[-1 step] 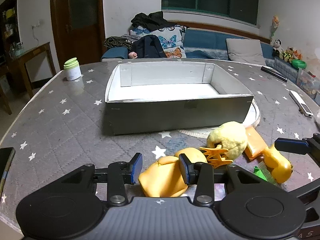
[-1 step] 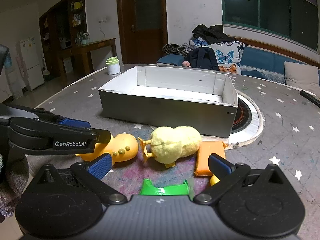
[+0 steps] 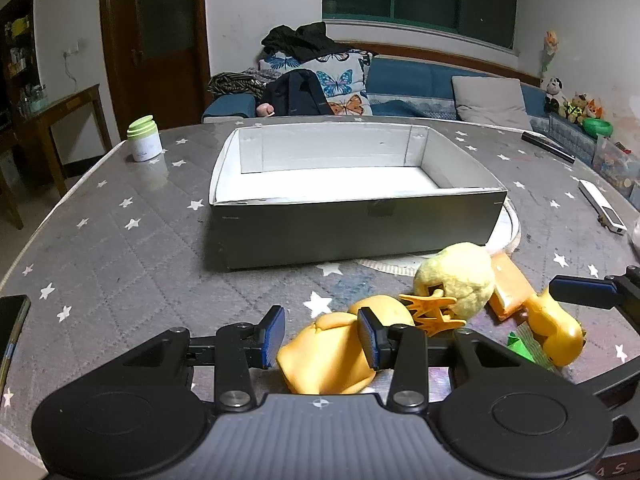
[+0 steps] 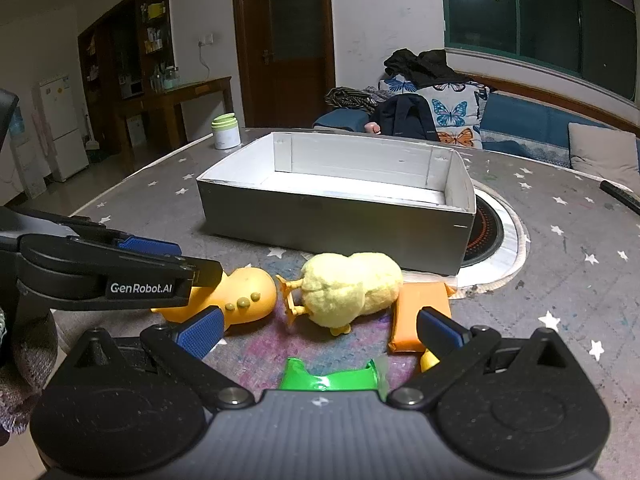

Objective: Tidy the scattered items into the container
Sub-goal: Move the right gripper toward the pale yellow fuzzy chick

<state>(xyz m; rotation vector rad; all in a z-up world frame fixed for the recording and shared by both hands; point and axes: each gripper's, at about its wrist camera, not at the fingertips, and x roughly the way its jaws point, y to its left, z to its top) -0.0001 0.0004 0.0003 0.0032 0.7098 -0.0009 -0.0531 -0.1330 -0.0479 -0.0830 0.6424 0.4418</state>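
A grey cardboard box with a white inside stands on the star-patterned table. In front of it lie a yellow plush chick, an orange claw clip, an orange packet, a green wrapper and a yellow rubber duck. My left gripper is shut on an orange rubber toy that rests on the table. My right gripper stands wide open just short of the chick, the green wrapper under it.
A white jar with a green lid sits far left. A phone lies at the table's left edge. A white remote and a black one lie far right. A round hob inset adjoins the box.
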